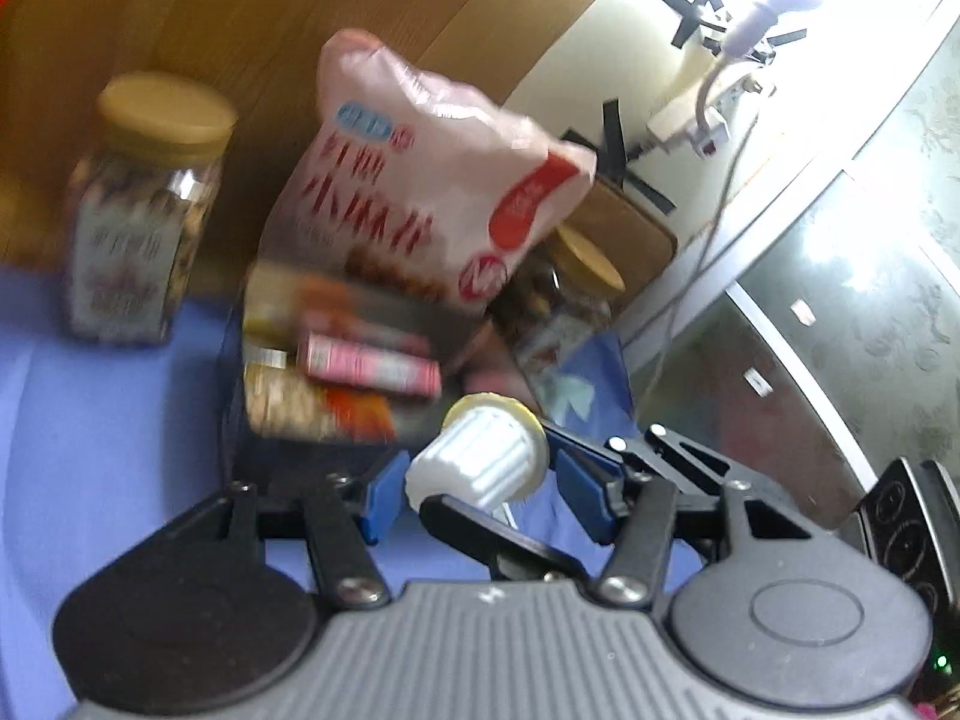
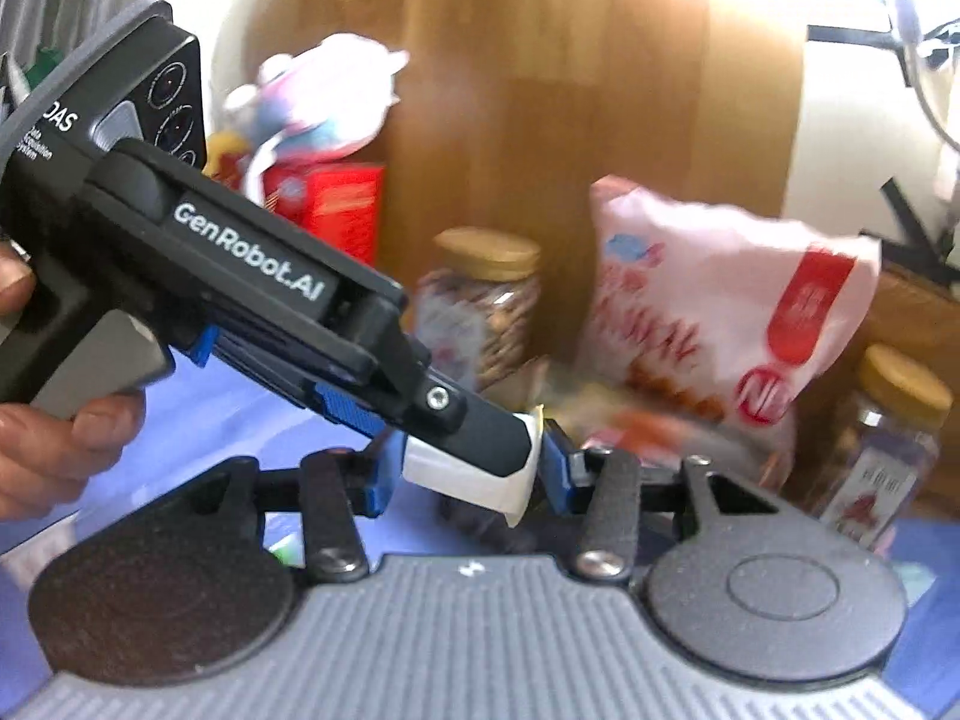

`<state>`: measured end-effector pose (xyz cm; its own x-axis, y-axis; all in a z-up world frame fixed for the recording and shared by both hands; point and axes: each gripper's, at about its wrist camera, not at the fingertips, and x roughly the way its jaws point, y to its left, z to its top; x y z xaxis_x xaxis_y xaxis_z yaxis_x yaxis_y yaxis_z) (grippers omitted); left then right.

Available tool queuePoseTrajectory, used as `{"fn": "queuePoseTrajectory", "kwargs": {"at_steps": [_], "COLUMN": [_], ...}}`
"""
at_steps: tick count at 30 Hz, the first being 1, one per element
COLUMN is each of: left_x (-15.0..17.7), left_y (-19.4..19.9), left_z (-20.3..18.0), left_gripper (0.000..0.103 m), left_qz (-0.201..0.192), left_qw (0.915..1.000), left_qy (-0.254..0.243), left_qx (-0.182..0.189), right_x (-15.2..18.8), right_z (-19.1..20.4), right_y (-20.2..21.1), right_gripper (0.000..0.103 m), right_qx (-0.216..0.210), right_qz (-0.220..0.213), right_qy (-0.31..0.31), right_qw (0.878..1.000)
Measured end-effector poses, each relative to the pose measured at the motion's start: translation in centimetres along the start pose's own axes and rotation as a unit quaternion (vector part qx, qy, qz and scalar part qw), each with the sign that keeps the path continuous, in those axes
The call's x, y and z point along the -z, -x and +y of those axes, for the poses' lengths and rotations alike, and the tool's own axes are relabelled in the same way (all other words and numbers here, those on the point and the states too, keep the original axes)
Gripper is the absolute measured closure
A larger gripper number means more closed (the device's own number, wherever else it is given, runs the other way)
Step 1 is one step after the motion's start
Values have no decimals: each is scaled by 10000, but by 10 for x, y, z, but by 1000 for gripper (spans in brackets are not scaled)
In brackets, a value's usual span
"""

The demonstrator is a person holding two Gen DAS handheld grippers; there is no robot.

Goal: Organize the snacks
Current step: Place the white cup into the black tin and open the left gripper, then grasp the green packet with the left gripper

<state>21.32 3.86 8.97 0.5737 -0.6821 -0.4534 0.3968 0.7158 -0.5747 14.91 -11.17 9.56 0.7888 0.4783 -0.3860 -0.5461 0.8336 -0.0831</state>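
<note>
A small white ribbed cup (image 1: 474, 456) with a yellow lid lies sideways between the blue pads of my left gripper (image 1: 483, 480), which is shut on it. A black finger (image 1: 480, 531) of my right gripper reaches in under the cup from the right. In the right wrist view the same cup (image 2: 456, 477) sits between the pads of my right gripper (image 2: 471, 468), also shut on it, with the left gripper's black finger (image 2: 480, 438) lying across it. Behind stands a pink snack bag (image 1: 420, 180) (image 2: 708, 300) in a dark box (image 1: 234, 414) of snack packets.
Two clear jars with tan lids (image 1: 144, 210) (image 1: 576, 282) flank the box on the blue cloth (image 1: 90, 420), against a wooden panel. A red box (image 2: 336, 204) and a plush toy (image 2: 324, 96) sit at the back left. A person's hand (image 2: 60, 438) holds the left gripper.
</note>
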Motion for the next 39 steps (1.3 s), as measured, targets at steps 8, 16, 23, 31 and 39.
{"fn": "queuePoseTrajectory", "kwargs": {"at_steps": [8, 16, 23, 31, 39], "left_x": [-36, -37, -18, 67, 115], "left_y": [-52, -65, -16, 51, 54], "left_z": [25, 40, 34, 57, 72], "left_gripper": [48, 44, 43, 43, 36], "left_qz": [123, 52, -102, 231, 311], "left_qw": [9982, 9959, 9976, 9977, 9965], "left_qy": [-19, -16, -99, 204, 560], "left_qx": [-584, -902, -679, -608, -543], "right_x": [-6, 4, 2, 50, 73], "right_z": [-45, -52, -64, -37, 39], "right_y": [-65, -91, -49, 10, 25], "right_gripper": [52, 51, 51, 52, 50], "right_qx": [-21, 42, -100, -1180, -1178], "right_qz": [190, 363, 101, 830, 1215], "right_qy": [-458, -429, -732, -1459, -521], "right_qw": [9988, 9984, 9972, 9787, 9842]}}
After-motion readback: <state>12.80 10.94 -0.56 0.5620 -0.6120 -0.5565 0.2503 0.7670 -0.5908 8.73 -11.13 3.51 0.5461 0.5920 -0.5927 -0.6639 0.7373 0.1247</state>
